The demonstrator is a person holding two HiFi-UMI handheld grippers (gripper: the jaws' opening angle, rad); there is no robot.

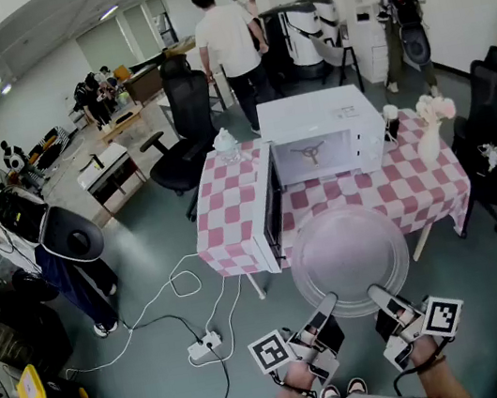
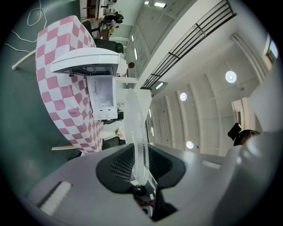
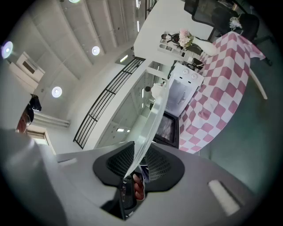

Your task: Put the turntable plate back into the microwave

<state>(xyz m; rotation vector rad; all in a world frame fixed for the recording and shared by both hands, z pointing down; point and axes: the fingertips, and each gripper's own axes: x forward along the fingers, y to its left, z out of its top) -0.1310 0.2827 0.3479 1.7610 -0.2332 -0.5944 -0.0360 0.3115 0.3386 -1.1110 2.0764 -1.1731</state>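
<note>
Left gripper (image 1: 326,306) and right gripper (image 1: 380,295) each clamp the turntable plate's (image 1: 348,252) near rim (two grips steady the glass) in front of the open microwave (image 1: 321,123), facing its cavity

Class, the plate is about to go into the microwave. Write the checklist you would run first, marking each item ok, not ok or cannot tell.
1. Left tongs clamped on turntable plate rim: ok.
2. Right tongs clamped on rim: ok.
3. Microwave door swung open: ok.
4. Roller ring present inside: ok.
5. Plate clears the door opening: cannot tell.
</note>
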